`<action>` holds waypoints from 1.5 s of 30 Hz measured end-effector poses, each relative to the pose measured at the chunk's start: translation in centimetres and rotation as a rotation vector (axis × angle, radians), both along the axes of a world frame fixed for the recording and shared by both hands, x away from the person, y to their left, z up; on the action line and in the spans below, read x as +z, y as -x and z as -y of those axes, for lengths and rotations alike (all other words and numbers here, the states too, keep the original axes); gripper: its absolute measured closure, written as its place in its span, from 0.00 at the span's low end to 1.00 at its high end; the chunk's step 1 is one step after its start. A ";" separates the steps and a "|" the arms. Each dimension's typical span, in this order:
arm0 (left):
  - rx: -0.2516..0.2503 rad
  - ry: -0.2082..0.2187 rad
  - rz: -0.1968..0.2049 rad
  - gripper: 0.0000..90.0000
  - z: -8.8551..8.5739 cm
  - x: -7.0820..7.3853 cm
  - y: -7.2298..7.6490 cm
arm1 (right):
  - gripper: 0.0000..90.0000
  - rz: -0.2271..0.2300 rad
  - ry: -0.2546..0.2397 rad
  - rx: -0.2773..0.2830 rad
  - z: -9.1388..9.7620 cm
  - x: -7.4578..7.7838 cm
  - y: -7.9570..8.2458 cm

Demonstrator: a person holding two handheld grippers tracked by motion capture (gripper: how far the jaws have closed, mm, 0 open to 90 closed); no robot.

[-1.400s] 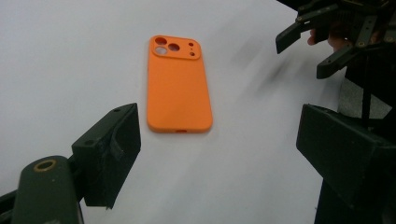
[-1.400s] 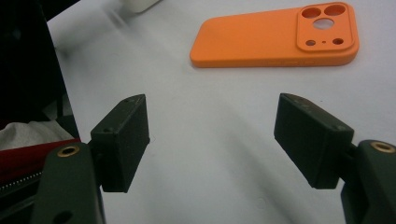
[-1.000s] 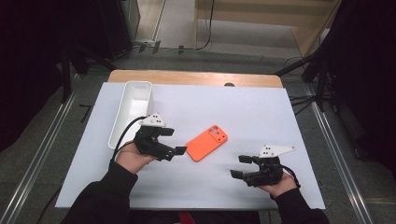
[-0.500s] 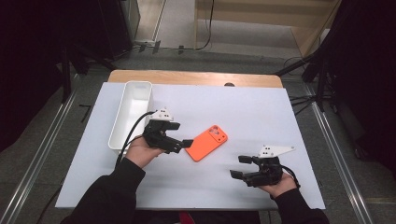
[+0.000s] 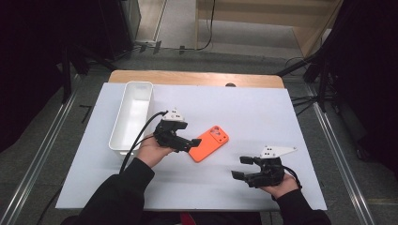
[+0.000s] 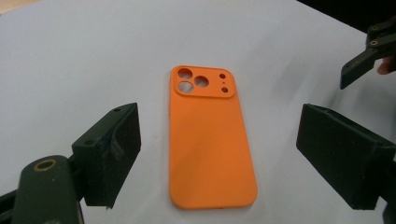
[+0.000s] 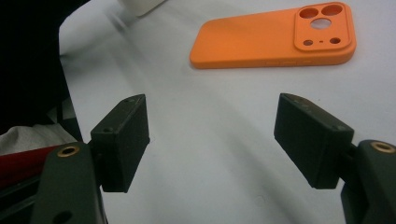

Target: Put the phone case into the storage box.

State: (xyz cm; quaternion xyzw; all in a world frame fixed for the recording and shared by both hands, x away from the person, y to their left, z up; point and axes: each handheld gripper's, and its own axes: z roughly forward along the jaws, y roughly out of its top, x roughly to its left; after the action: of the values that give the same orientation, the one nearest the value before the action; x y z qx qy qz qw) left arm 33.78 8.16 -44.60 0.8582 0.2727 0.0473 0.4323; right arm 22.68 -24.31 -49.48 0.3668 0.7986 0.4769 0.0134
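An orange phone case (image 5: 210, 143) lies camera side up on the white table top, near the middle. My left gripper (image 5: 191, 143) is at the case's near-left end, low over the table. In the left gripper view the case (image 6: 210, 140) lies lengthwise between the two black jaws of this gripper (image 6: 222, 126), which stand apart on either side without touching it. My right gripper (image 5: 239, 168) rests at the front right, open, a short way from the case. The right gripper view shows the case (image 7: 275, 35) ahead of the gripper (image 7: 212, 112), nothing between its jaws.
A long white tray (image 5: 139, 84) stands at the left of the table, just behind my left hand. The white sheet (image 5: 263, 112) covers most of the wooden table. Dark stands and cables surround the table on the floor.
My left gripper has moved right and down from beside the tray to the orange case's end. The right gripper and the case have stayed put.
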 end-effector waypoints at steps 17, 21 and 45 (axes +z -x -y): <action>0.020 0.003 0.010 0.16 1.5 -1.4 -0.2 | 0.28 -0.004 0.003 0.000 0.0 0.0 0.0; 0.013 0.008 0.000 0.16 2.0 -1.8 -0.3 | 0.28 -0.007 0.003 0.001 0.0 0.0 0.0; -0.001 -0.024 0.027 0.16 4.2 -3.3 -0.5 | 0.28 -0.009 0.001 -0.005 0.2 -0.1 0.1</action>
State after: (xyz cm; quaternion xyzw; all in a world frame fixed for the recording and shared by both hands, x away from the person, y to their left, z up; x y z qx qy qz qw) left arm 34.25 3.96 -47.92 0.8628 0.2657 0.0621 0.4256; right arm 22.54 -24.52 -49.57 0.3707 0.7981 0.4749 0.0113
